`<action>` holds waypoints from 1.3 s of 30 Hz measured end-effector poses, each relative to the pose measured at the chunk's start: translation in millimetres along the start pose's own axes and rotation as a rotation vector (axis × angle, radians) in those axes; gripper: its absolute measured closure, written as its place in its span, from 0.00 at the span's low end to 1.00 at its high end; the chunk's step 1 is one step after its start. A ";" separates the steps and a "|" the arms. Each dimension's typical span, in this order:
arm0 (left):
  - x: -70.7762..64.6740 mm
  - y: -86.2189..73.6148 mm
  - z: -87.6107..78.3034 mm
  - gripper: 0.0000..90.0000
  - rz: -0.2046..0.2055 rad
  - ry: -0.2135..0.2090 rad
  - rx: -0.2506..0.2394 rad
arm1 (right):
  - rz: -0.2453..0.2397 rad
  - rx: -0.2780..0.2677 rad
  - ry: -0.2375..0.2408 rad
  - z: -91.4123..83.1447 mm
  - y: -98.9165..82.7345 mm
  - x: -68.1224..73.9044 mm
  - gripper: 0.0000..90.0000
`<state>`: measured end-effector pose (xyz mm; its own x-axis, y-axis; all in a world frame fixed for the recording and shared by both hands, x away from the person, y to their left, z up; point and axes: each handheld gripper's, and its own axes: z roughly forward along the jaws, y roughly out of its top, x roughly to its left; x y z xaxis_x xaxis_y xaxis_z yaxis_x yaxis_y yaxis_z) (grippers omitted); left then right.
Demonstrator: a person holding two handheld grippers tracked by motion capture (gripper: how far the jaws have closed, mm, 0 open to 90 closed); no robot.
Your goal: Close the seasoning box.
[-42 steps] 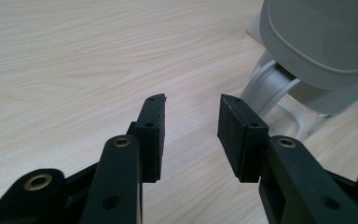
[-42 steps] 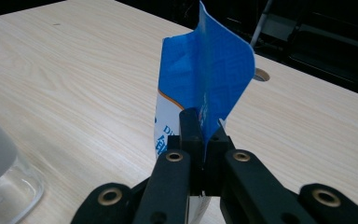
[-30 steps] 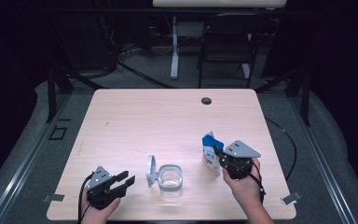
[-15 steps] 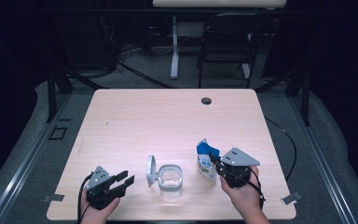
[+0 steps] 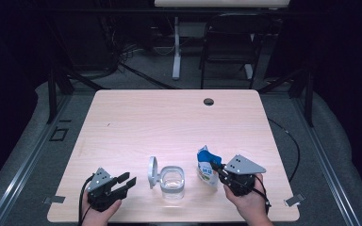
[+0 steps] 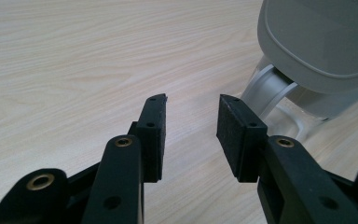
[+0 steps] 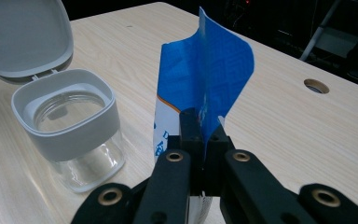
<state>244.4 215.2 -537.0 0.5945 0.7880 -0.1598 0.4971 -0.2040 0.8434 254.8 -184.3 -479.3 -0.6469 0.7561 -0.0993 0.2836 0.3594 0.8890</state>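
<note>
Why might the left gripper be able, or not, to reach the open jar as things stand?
Probably yes: the left gripper is open, aimed toward the jar, with bare table between them.

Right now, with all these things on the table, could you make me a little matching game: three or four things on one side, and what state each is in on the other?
Things:
1. clear jar
2. blue and white pouch
3. left gripper
4. right gripper

States:
A. jaws apart, nothing between them
B. pinched at its top edge
C. grey lid flipped open, nothing inside
D. jaws clamped together on something thin

Pairs: 1-C, 2-B, 3-A, 4-D
</note>
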 end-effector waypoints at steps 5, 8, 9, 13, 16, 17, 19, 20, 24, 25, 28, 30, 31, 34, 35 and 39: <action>0.4 -0.2 0.1 0.70 -0.004 0.003 -0.007 | -0.007 0.003 0.000 -1.6 -2.0 -4.8 1.00; 0.8 -0.4 0.0 0.70 -0.008 0.007 -0.005 | -0.006 -0.005 0.007 -3.0 -5.0 -6.5 1.00; 1.0 -0.5 0.1 0.70 -0.010 0.005 -0.003 | -0.003 -0.006 0.007 -3.5 -5.7 -6.9 1.00; 0.9 -0.7 0.9 0.70 -0.008 0.004 -0.003 | 0.004 -0.010 0.009 -5.1 -8.2 -8.5 1.00; 1.1 -0.8 0.9 0.70 -0.009 0.004 -0.003 | -0.001 -0.009 0.006 -5.4 -8.5 -8.1 1.00; 1.2 -0.8 0.9 0.70 -0.009 0.004 -0.003 | -0.001 -0.010 0.008 -5.4 -8.4 -7.9 1.00; 0.8 -0.8 0.8 0.70 -0.013 0.004 -0.004 | 0.001 -0.011 0.008 -5.3 -8.5 -7.6 1.00; 0.8 -0.8 0.7 0.70 -0.013 0.004 -0.004 | 0.003 -0.011 0.008 -5.4 -8.5 -7.7 1.00; 0.7 -0.8 0.8 0.69 -0.008 0.004 -0.003 | 0.011 -0.017 0.009 -6.1 -9.8 -8.2 0.99; 0.3 -0.9 0.9 0.69 -0.011 0.005 -0.003 | 0.012 -0.018 0.009 -6.3 -10.0 -8.1 0.99; 0.1 -0.9 0.9 0.69 -0.009 0.004 -0.003 | 0.015 -0.017 0.011 -6.3 -10.3 -7.7 0.96; 0.2 -0.9 0.6 0.69 -0.006 0.003 -0.002 | 0.019 -0.016 0.013 -5.3 -11.0 -7.2 0.92; 0.2 -0.9 0.5 0.69 -0.006 0.003 -0.002 | 0.021 -0.015 0.014 -4.7 -11.6 -6.8 0.90; 0.5 -1.1 0.1 0.69 -0.012 0.002 -0.004 | 0.032 -0.014 0.012 -2.8 -14.6 -5.6 0.83; 0.9 -0.9 -0.2 0.69 -0.012 -0.001 -0.002 | 0.036 -0.016 0.010 -2.3 -15.7 -5.3 0.81; 1.2 -1.3 -0.2 0.69 -0.014 0.000 -0.004 | 0.043 -0.008 0.009 0.2 -19.9 -4.1 0.72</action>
<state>244.3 216.5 -538.1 0.5875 0.7908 -0.1715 0.5029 -0.1908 0.8430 252.0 -194.4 -496.7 -0.6407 0.7657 -0.0568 0.3058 0.3224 0.8959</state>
